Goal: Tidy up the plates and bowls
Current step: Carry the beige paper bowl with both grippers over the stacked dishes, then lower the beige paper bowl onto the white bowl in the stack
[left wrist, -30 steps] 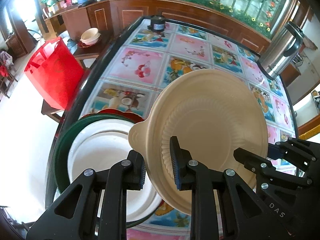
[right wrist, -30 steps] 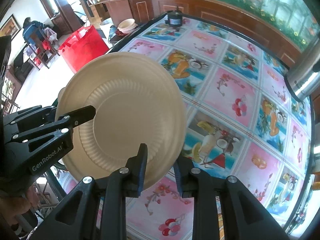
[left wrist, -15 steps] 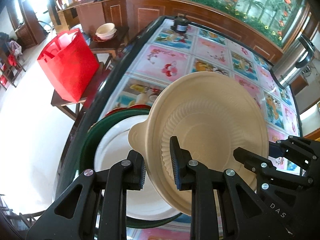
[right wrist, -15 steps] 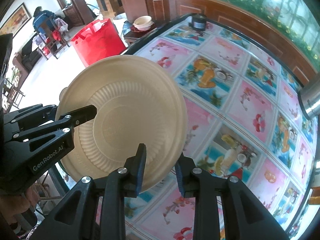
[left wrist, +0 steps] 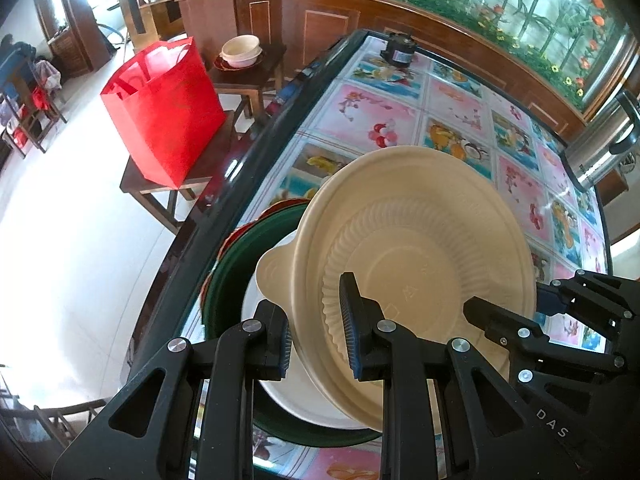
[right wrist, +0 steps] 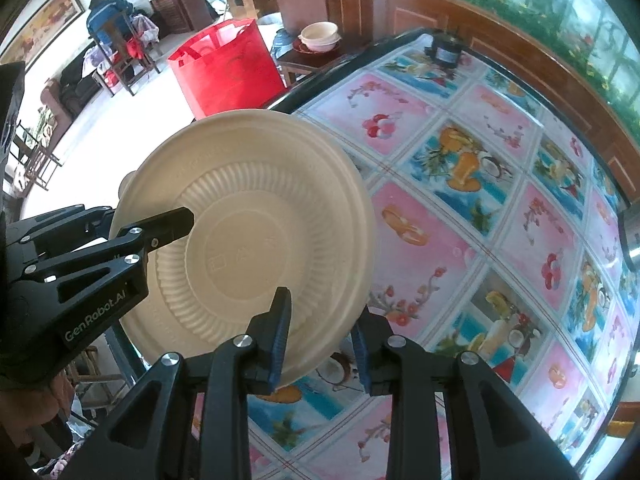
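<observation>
Fruit-print tablecloth covers the table; above it a beige bowl tilts, underside facing up, left gripper clamping its rim, right gripper loosening around the opposite rim.

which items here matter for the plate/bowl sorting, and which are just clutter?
In play:
- cream bowl, gripped by left gripper
- right gripper, jaws just opening around its rim
- plate stack underneath

Clutter:
- red bag
- steel flask
- black jar
- bowls on side table
</observation>
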### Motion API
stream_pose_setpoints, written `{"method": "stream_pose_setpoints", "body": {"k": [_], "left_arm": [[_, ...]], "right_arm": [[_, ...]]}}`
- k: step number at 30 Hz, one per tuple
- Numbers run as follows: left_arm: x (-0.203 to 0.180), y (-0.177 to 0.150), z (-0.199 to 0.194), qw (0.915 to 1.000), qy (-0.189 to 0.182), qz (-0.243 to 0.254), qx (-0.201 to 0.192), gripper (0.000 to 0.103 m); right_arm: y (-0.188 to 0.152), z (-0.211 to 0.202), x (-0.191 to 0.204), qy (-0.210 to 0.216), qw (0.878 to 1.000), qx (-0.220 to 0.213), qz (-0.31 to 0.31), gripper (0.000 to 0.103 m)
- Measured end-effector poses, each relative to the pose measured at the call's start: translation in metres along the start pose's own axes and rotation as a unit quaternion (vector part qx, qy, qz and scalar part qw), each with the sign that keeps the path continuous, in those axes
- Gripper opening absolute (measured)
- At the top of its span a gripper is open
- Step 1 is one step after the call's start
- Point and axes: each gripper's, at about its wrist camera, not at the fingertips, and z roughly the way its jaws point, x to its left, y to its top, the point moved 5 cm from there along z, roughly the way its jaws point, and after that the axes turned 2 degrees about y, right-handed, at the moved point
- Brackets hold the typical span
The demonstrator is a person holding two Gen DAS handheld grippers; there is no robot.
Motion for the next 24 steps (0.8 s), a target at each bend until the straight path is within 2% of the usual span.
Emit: {"method": "stream_pose_setpoints", "body": {"k": [24], "left_arm": [[0.028, -0.019, 0.012, 0.9993, 0.011, -0.027, 0.021, 0.021]], "right_arm": [[0.002, 0.021, 0.034, 0.006, 0.999, 0.026, -0.040, 0.038]]}}
